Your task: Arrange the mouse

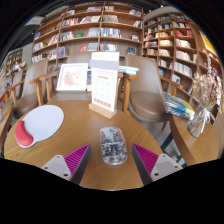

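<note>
Gripper view: translucent grey mouse [113, 145] lies between the open gripper [112, 160] fingers.

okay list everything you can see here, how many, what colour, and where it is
mouse: one, clear grey, on the table between the fingers, gaps either side
mouse pad: one, white with red wrist rest, left of the mouse
table: one, round, wood
sign stand: one, white and orange, upright beyond the mouse
chairs: two, brown, behind the table
bookshelves: several, wooden, along the back
gripper: one, pink pads, open around the mouse
</note>
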